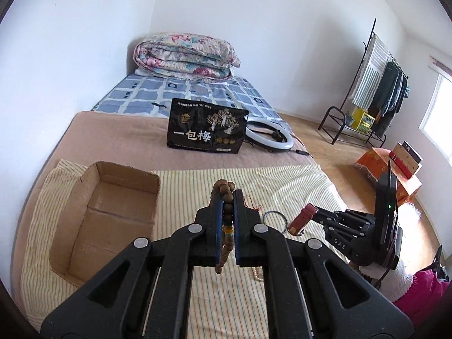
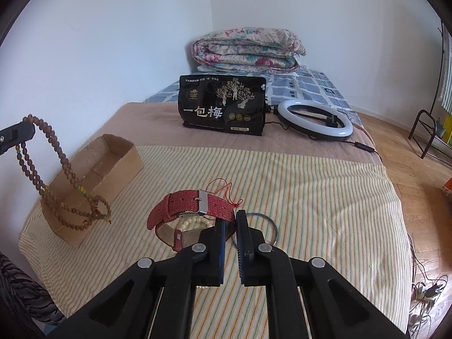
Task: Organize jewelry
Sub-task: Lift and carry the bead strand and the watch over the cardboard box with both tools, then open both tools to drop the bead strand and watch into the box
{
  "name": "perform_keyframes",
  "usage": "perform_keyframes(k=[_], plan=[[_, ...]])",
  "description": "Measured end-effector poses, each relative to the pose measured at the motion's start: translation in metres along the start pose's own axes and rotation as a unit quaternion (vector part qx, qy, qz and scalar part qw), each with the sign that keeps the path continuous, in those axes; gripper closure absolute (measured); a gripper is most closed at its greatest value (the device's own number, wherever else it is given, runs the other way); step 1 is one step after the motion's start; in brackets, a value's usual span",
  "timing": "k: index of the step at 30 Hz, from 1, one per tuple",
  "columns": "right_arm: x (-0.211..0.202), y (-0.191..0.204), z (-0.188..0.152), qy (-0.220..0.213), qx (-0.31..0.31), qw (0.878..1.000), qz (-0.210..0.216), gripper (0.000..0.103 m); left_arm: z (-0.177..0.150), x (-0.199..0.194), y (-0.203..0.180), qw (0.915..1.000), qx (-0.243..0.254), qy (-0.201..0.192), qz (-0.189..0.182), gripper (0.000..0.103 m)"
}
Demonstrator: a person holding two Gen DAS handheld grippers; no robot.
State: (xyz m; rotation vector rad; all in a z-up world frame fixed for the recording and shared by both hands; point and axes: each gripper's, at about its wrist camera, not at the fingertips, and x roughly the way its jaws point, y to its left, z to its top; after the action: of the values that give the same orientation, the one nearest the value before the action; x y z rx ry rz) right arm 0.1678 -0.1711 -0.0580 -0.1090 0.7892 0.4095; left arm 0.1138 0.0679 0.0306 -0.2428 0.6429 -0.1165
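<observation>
The striped cloth point(image 2: 282, 186) covers the near end of the bed, and the open cardboard box point(image 2: 113, 158) sits at its left edge. Above the cloth just right of the box, the left gripper point(image 1: 227, 197) is clamped tight on the wooden bead strand point(image 2: 50, 152), whose long loops hang free. Near the cloth's middle the right gripper point(image 2: 231, 220) is closed on the red watch strap point(image 2: 192, 206), though the contact point is partly hidden. A thin bangle point(image 2: 268, 226) and a pale bead bracelet point(image 2: 195, 221) lie beneath. Swinging loops could catch the box rim; the strap, pinched at its edge, could slip.
</observation>
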Motion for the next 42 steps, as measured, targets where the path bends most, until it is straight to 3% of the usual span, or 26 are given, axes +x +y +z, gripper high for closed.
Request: perform_keyframes(k=[8,16,32,42], plan=[[0.000,0.031,0.020,-0.011,-0.016,0.999,0.029,0.099,0.020,-0.026,0.037,0.9979,-0.017,-0.044,0.045,0.099],[0.012,0.069,0.039,-0.011,-0.041,0.997,0.059,0.099,0.021,-0.032,0.083,0.9948,-0.034,-0.040,0.088,0.099],[0.065,0.156,0.067,0.018,-0.064,0.990,0.128,0.099,-0.005,-0.003,0.154,0.9852,-0.084,0.037,0.145,0.099],[0.106,0.196,0.068,0.051,-0.063,0.987,0.137,0.099,-0.023,0.024,0.174,0.9759,-0.095,0.096,0.171,0.099]])
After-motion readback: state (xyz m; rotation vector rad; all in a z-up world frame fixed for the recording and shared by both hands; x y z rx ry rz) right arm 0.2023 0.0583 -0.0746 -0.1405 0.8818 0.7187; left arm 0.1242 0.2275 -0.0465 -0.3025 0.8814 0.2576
